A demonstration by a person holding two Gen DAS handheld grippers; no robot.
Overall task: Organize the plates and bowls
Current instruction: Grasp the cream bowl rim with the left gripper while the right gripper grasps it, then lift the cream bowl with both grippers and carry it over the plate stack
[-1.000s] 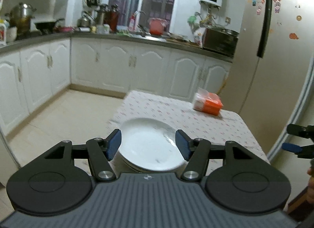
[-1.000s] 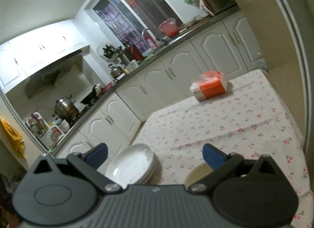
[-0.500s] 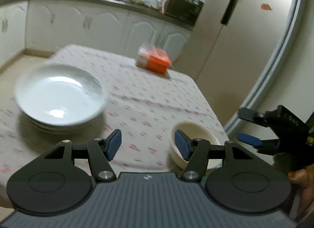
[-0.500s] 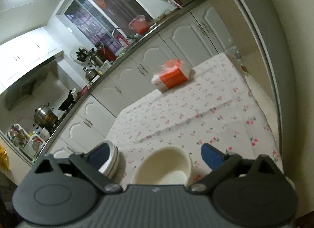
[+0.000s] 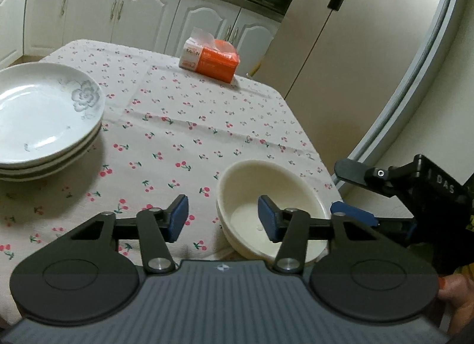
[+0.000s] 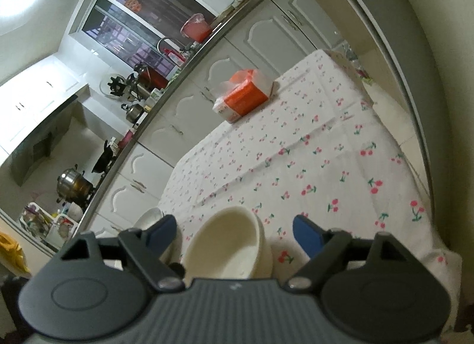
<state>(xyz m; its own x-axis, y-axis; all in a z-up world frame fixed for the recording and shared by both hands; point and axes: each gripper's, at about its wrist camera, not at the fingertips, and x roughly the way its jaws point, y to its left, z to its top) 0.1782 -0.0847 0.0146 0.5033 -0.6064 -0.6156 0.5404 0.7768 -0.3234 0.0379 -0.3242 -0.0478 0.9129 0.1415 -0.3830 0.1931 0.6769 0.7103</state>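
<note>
A worktop (image 5: 207,119) under a white cloth printed with red cherries fills most of both views, and everything else is placed here by the cream bowl (image 5: 266,193) at its near right corner. The bowl looks like two nested together, the inner rim sitting just above the outer, and it stands upright on the cloth.

Well to the left of the bowl, at the worktop's left edge, sits a stack of white plates (image 5: 44,116); the top one carries a grey flower print on its rim. In the right wrist view only a sliver of that stack (image 6: 151,215) shows, beyond the bowl (image 6: 231,243) and partly behind the claw's left pad.

Far beyond the bowl, near the worktop's far edge, lies an orange and white tissue pack (image 5: 210,58), well apart from the dishes.

The left claw (image 5: 222,219) hangs over the bowl's near left rim, one blue pad outside the bowl over the cloth, the other inside above the hollow. Its jaws are closing, half spread, and I cannot see either pad pressing the rim.

The right claw (image 6: 234,234) straddles the whole bowl from the bowl's right side, jaws closing yet clear of its walls. In the left wrist view this claw (image 5: 349,187) reaches in at the bowl's right.
</note>
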